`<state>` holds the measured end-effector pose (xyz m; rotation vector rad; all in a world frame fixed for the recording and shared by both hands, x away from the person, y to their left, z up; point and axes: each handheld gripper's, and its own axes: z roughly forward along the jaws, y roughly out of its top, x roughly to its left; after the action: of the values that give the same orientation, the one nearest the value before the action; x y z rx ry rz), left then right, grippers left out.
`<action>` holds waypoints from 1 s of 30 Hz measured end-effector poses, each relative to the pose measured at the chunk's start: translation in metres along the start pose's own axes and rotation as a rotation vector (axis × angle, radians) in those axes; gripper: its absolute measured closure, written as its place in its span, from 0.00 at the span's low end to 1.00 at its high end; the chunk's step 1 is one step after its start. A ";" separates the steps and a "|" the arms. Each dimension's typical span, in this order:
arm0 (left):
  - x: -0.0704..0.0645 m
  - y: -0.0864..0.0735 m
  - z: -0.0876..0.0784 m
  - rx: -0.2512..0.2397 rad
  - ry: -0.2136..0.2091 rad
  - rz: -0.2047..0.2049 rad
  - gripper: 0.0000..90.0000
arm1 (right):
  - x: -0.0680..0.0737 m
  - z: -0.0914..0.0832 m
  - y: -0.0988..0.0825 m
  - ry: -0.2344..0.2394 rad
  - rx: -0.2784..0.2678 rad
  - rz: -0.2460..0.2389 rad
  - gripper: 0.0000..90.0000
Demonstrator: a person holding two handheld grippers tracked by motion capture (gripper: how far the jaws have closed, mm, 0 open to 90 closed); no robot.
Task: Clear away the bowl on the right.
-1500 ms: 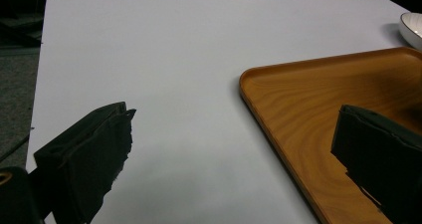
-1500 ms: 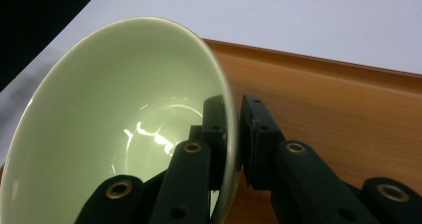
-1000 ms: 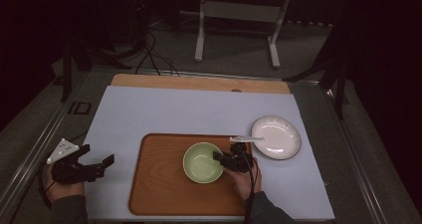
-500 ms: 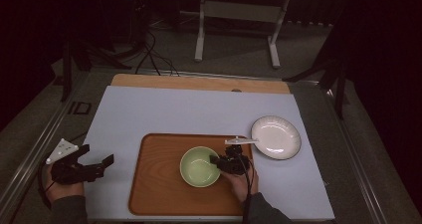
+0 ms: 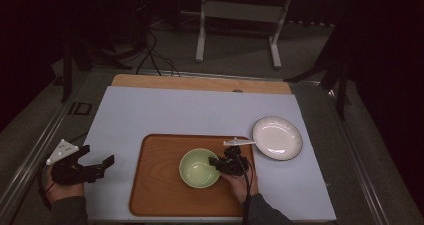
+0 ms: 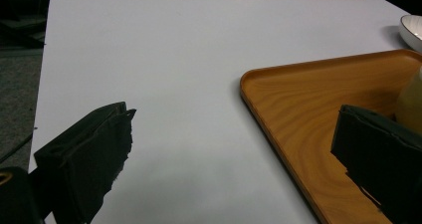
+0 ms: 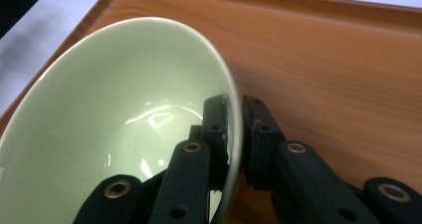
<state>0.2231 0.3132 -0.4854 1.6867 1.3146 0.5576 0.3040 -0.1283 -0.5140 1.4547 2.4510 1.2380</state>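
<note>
On the wooden tray [image 5: 160,195], near its middle, the green bowl [image 5: 198,168] is sitting, and I am pinching its rim on the side toward the white plate [image 5: 277,137] with my right tongs [image 7: 235,129]: one jaw is pressing inside the bowl, the other outside, closed tight on the thin wall. The bowl is tilting against the tray's surface as seen along those jaws. Off the tray's other side, over the pale table [image 5: 200,115], I am holding my left tongs [image 5: 97,167] with the jaws standing wide apart and gripping nothing. The plate is resting just beyond the tray's far corner.
</note>
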 end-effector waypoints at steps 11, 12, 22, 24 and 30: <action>0.000 0.000 0.000 0.000 0.001 -0.001 0.03 | 0.007 -0.003 0.001 -0.013 -0.017 -0.090 0.70; 0.000 0.000 0.000 0.000 0.002 -0.001 0.03 | 0.010 -0.004 0.001 -0.027 -0.018 -0.110 0.67; -0.001 0.000 0.001 0.002 0.003 0.001 0.03 | 0.018 -0.022 0.006 -0.147 -0.078 -0.195 0.44; -0.001 0.000 0.001 0.003 0.003 0.001 0.03 | 0.017 -0.030 0.009 -0.161 -0.105 -0.195 0.41; -0.001 0.000 0.002 0.005 0.001 0.005 0.03 | 0.007 -0.050 0.013 -0.184 -0.168 -0.172 0.39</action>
<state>0.2241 0.3112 -0.4860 1.6944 1.3140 0.5587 0.2892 -0.1507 -0.4692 1.2281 2.2393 1.1849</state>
